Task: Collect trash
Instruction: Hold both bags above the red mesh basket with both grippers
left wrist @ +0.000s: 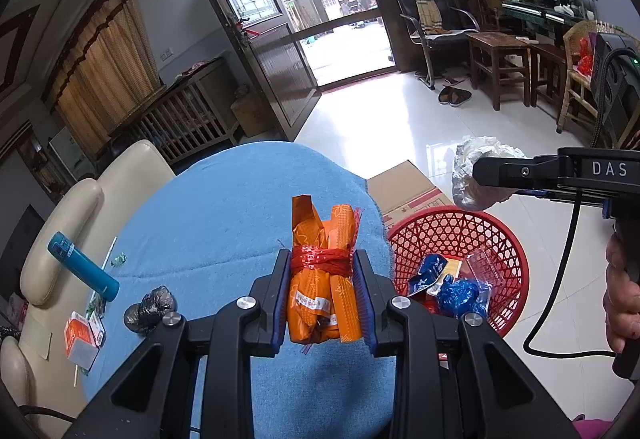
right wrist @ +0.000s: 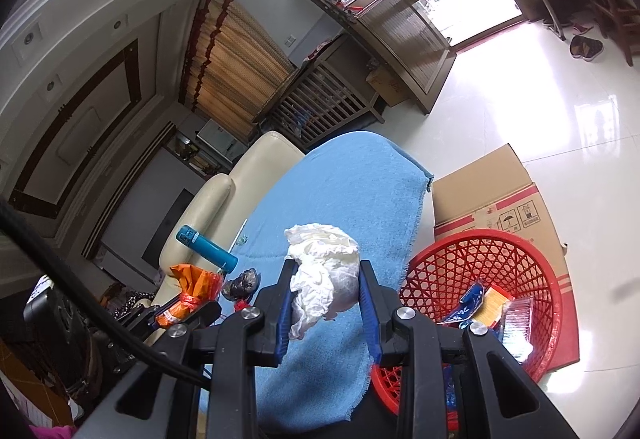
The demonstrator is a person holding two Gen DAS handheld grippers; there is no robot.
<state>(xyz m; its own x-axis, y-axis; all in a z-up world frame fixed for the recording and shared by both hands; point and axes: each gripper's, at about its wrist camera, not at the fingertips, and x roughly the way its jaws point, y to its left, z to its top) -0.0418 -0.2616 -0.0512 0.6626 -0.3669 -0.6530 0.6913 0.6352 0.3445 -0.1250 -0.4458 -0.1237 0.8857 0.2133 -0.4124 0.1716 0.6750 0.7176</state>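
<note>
My left gripper (left wrist: 322, 265) is shut on an orange wrapper bundle (left wrist: 320, 303) tied with red string, held above the blue cloth (left wrist: 224, 207). The same bundle (right wrist: 188, 289) shows at the lower left of the right wrist view. My right gripper (right wrist: 326, 271) is shut on a crumpled white wad (right wrist: 324, 275). In the left wrist view that gripper (left wrist: 480, 175) hangs with its white wad (left wrist: 486, 149) just above the far rim of the red mesh basket (left wrist: 440, 227). The basket (right wrist: 440, 271) stands on the floor to the right and holds blue, yellow and clear wrappers.
On the blue cloth lie a teal bottle (left wrist: 82, 265), a crumpled black bag (left wrist: 150, 309) and a small orange box (left wrist: 80, 339). A cardboard box (left wrist: 400, 187) stands behind the basket. A cream sofa (left wrist: 120, 175) runs along the left. A hand (left wrist: 620, 299) grips the right tool.
</note>
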